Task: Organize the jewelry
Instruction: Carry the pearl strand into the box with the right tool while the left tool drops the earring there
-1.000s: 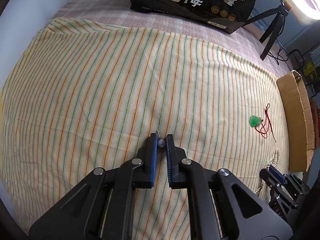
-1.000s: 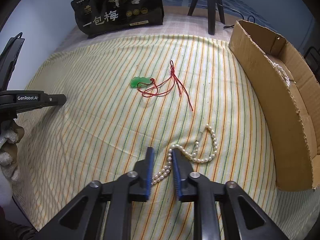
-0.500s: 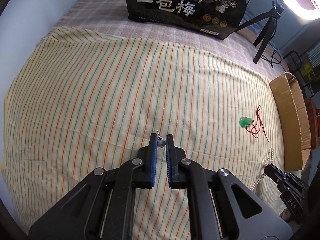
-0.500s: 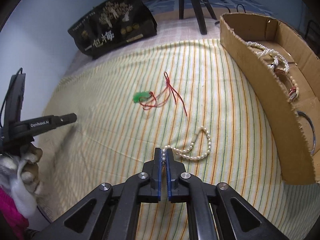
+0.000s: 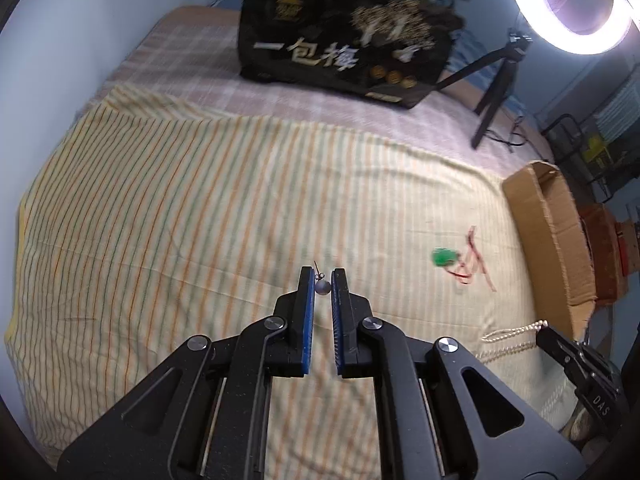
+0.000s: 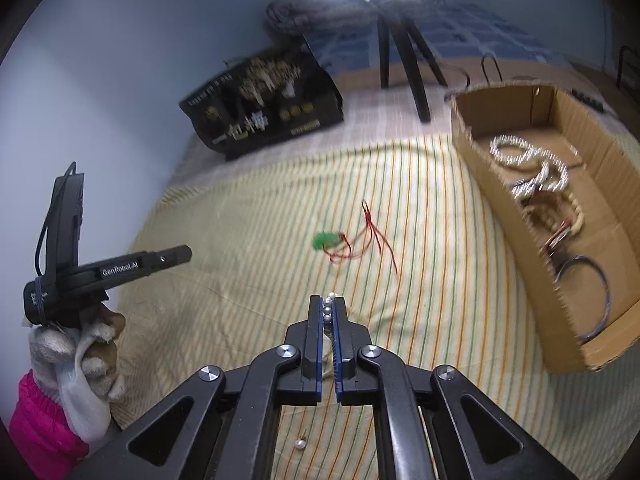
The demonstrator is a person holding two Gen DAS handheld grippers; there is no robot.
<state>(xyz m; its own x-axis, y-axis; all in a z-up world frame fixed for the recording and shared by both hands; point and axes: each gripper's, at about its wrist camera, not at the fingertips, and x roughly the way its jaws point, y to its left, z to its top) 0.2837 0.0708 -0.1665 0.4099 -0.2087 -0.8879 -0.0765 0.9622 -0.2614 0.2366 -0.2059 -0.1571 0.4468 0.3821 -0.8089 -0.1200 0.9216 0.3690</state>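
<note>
Above the striped cloth (image 5: pixel 168 216), the left gripper (image 5: pixel 322 280) pinches a pearl earring (image 5: pixel 321 287), the right gripper (image 6: pixel 329 307) is clamped on a pearl necklace (image 6: pixel 328 312), and a green pendant (image 6: pixel 325 240) lies near the cloth's edge by the cardboard box (image 6: pixel 504 208).

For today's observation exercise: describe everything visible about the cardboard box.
The cardboard box is brown, corrugated, long, shallow and open-topped, with rough edges. It rests on the bed at the striped cloth's right edge. Inside lie pearl strands, a beaded bracelet and a dark thin ring. No gripper touches it.
</note>
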